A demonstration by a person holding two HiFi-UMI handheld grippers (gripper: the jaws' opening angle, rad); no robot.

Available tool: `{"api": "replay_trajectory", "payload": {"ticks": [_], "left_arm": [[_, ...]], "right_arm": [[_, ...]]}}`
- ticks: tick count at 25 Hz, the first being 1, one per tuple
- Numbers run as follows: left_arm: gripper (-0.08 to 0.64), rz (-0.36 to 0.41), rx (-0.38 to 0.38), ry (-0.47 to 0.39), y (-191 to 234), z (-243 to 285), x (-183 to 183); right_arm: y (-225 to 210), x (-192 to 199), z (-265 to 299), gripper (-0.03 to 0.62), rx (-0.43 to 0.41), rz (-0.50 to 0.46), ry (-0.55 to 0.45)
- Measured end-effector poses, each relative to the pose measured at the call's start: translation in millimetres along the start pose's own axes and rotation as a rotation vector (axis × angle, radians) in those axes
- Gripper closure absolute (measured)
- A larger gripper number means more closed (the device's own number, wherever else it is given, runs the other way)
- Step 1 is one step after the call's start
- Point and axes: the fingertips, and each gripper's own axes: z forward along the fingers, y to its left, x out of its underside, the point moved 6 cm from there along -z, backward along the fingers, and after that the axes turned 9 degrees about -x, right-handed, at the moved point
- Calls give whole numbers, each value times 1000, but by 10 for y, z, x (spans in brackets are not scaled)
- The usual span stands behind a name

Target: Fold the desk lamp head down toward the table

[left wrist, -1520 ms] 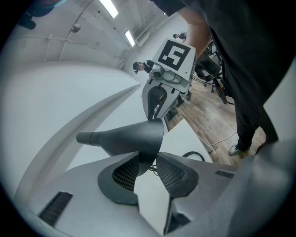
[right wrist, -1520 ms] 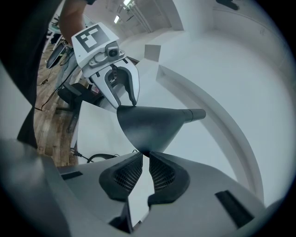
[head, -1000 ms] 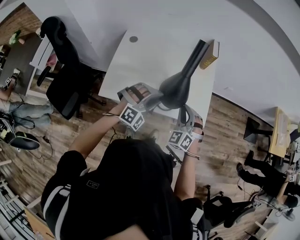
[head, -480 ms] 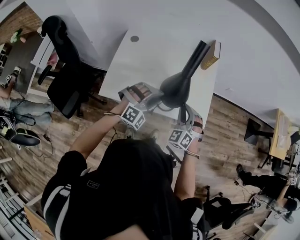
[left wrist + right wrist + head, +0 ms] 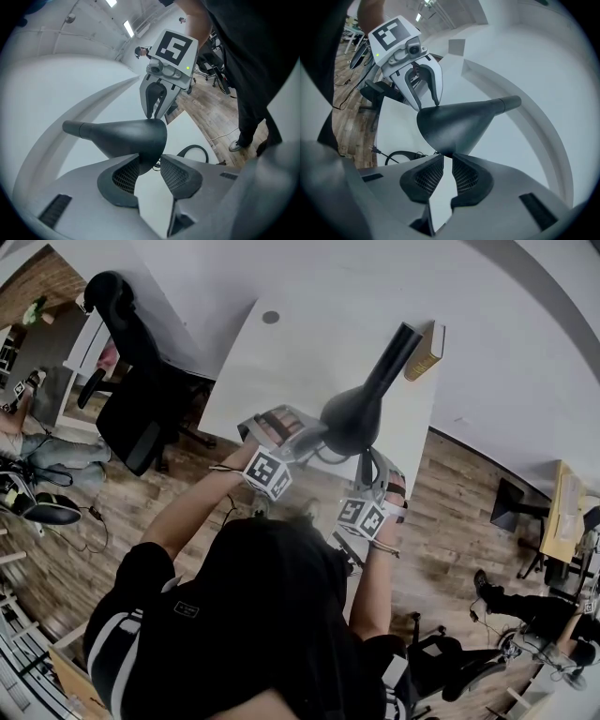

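The black cone-shaped lamp head (image 5: pixel 352 418) hangs on its dark arm (image 5: pixel 392 354) over the white table (image 5: pixel 281 362). My left gripper (image 5: pixel 317 439) meets the head's rim from the left and my right gripper (image 5: pixel 367 463) from below. In the left gripper view the lamp head (image 5: pixel 122 136) dips between the left gripper's (image 5: pixel 150 161) opening jaws, with a wide gap beside the rim. In the right gripper view the right gripper (image 5: pixel 446 159) has its jaws opening too. Its narrow gap still pinches the lowest edge of the lamp head (image 5: pixel 454 124).
A book (image 5: pixel 424 351) stands at the table's far right edge beside the lamp arm. A black cable (image 5: pixel 192 150) loops on the tabletop under the lamp. A black office chair (image 5: pixel 131 399) stands left of the table, and other people sit at the room's edges.
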Motion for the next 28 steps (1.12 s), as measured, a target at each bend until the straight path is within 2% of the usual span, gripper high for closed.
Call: {"api": "replay_trajectory", "payload": {"ticks": [8,24,28], "left_arm": [[411,-29,8,-3,32,55,21],[411,-40,13,-5,-5,50,43],[413,-88,32,-11,-33,8,40]], "right_arm": [[-43,39,55,520,-1,22,-17],[-32,34,67,515,-5,13,-19],[2,32,14,515,-13,12,-16]]}}
